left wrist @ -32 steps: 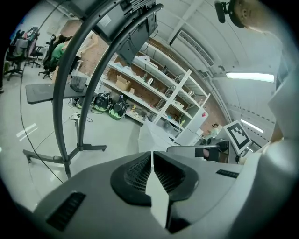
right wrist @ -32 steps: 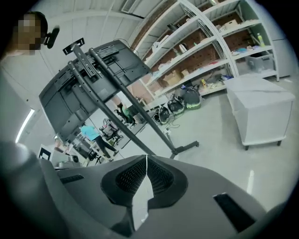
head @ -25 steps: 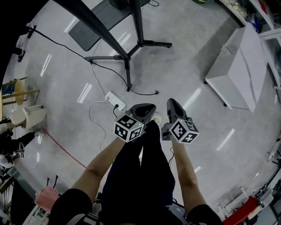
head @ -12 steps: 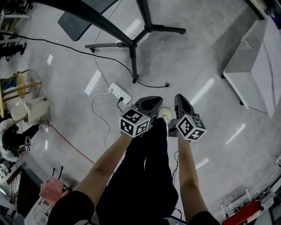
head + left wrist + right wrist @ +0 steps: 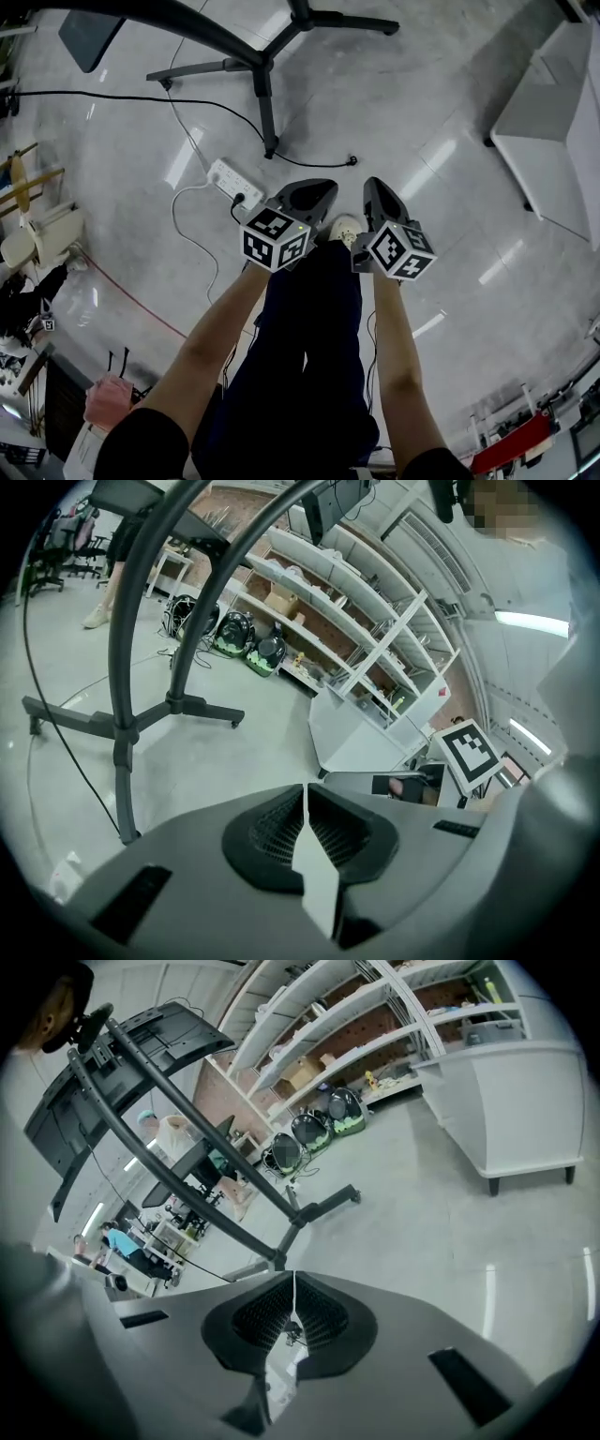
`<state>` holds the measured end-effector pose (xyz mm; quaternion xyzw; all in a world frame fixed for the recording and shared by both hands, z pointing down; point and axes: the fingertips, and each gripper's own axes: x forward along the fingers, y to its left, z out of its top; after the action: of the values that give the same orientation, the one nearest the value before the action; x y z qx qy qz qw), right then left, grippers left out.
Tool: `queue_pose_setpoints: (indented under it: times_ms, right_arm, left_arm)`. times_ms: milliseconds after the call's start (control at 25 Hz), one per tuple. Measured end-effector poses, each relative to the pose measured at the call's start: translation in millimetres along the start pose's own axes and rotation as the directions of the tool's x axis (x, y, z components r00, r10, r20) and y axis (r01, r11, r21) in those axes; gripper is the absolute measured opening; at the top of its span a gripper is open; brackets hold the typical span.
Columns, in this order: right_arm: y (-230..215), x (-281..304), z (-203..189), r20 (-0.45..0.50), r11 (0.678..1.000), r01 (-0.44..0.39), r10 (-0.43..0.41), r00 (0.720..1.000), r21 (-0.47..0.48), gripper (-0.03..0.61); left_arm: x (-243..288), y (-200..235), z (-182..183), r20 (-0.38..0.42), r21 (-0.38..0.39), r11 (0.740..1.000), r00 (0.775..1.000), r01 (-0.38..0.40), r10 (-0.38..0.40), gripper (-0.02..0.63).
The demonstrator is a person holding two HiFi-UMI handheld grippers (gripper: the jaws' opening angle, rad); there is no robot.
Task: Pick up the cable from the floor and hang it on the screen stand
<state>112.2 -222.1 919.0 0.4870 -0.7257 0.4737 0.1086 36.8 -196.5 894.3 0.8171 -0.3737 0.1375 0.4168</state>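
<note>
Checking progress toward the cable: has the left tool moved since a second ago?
Yes. The left tool has sunk toward the floor: the power strip beside it now looks larger, the tool unchanged.

The polished grey floor [image 5: 441, 216] carries streaks of reflected ceiling light. At twelve o'clock in the head view, the black legs of the screen stand [image 5: 265, 103] spread across it. A thin black cable [image 5: 351, 161] lies loose on the floor. It comes in from the ten o'clock edge, curves past the foot of one stand leg and ends in a small plug toward one o'clock. A white power strip [image 5: 225, 178] lies at ten o'clock near the centre, and its white cord [image 5: 175, 214] loops toward eight o'clock. A red line [image 5: 131, 298] runs across at eight o'clock. A white cabinet [image 5: 548, 112] stands at two o'clock, and a wooden stool [image 5: 23, 183] at nine.
</note>
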Motion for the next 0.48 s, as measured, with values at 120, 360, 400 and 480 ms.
queue_pose_setpoints:
  times_ms: [120, 360, 400, 480]
  right_arm:
    - [-20, 19, -27, -0.025, 0.999, 0.016, -0.015, 1.0, 0.043, 0.025]
    - [-70, 58, -76, -0.05, 0.987, 0.063, -0.056, 0.997, 0.146, 0.026]
    - [-79, 66, -82, -0.056, 0.987, 0.07, -0.063, 0.996, 0.147, 0.026]
    - [-96, 82, -92, -0.057, 0.986, 0.081, -0.073, 0.996, 0.144, 0.026]
  left_arm:
    - [13, 21, -29, -0.025, -0.01, 1.0, 1.0, 0.005, -0.005, 0.023]
    - [47, 62, -82, -0.072, -0.026, 1.0, 0.997, 0.001, -0.003, 0.023]
    - [54, 70, -89, -0.076, -0.026, 1.0, 0.997, 0.001, -0.003, 0.023]
    - [68, 85, -102, -0.083, -0.019, 1.0, 0.997, 0.004, -0.005, 0.023]
